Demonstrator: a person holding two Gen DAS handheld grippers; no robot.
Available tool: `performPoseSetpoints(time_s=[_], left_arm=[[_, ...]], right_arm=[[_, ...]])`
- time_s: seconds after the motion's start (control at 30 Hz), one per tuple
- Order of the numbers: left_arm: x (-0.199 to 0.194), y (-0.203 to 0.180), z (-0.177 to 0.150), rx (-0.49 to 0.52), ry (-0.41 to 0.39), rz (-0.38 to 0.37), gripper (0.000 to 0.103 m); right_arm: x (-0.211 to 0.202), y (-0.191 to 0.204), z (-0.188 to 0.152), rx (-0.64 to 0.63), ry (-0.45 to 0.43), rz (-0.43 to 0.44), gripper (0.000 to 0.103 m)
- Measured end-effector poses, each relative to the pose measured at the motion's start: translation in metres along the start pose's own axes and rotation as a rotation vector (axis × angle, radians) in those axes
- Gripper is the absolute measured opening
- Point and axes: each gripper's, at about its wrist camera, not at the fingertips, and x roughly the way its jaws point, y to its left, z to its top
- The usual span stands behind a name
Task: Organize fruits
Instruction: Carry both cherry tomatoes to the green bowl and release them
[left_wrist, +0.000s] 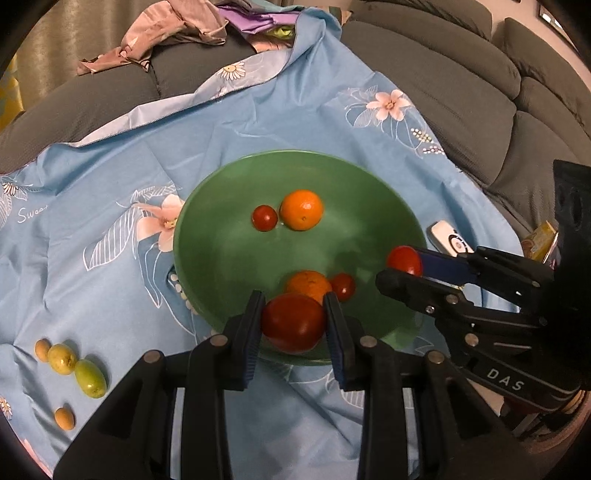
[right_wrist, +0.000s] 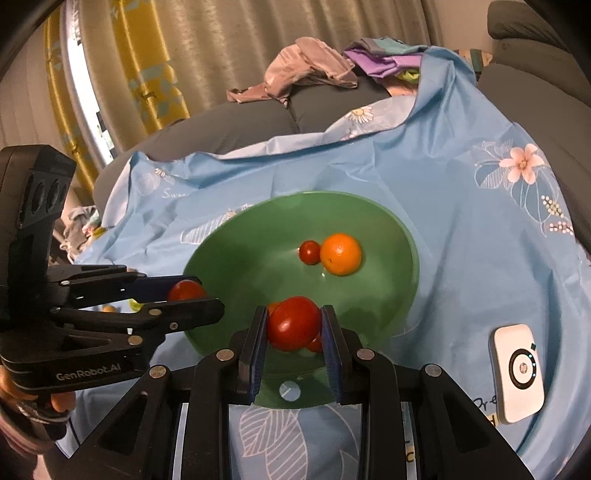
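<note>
A green bowl (left_wrist: 221, 236) sits on a blue floral cloth (left_wrist: 110, 206). In it lie an orange (left_wrist: 301, 209), a small red tomato (left_wrist: 264, 218), a second orange (left_wrist: 308, 285) and another small tomato (left_wrist: 342, 286). My left gripper (left_wrist: 293, 325) is shut on a large red tomato (left_wrist: 293, 322) over the bowl's near rim. My right gripper (right_wrist: 293, 325) is shut on a red tomato (right_wrist: 293, 323) over the bowl (right_wrist: 229, 258). The right gripper shows in the left wrist view (left_wrist: 402, 266) holding its tomato (left_wrist: 403, 259).
Several small green and yellow fruits (left_wrist: 66, 360) lie on the cloth at the left. A white HP device (right_wrist: 519, 373) lies right of the bowl. A grey sofa (left_wrist: 461, 92) and a pile of clothes (left_wrist: 173, 29) are behind.
</note>
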Motion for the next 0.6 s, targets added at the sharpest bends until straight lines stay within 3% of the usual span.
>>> performPoseSetpoints(time_s=[0.1,0.27,0.6], left_arm=[[0.003,0.002,-0.001,0.000,0.007,0.006,0.032],[-0.002,0.004,-0.004,-0.016,-0.008,0.018,0.057],[-0.042,0.017,-0.032,-0.065,-0.046,0.079,0.075]], right_arm=[[0.002,0.000,0.000,0.000,0.010,-0.006,0.030],[0.000,0.003,0.000,-0.004,0.015,-0.026,0.030],[-0.018,0.016,-0.004,-0.027,-0.001,-0.028,0.031]])
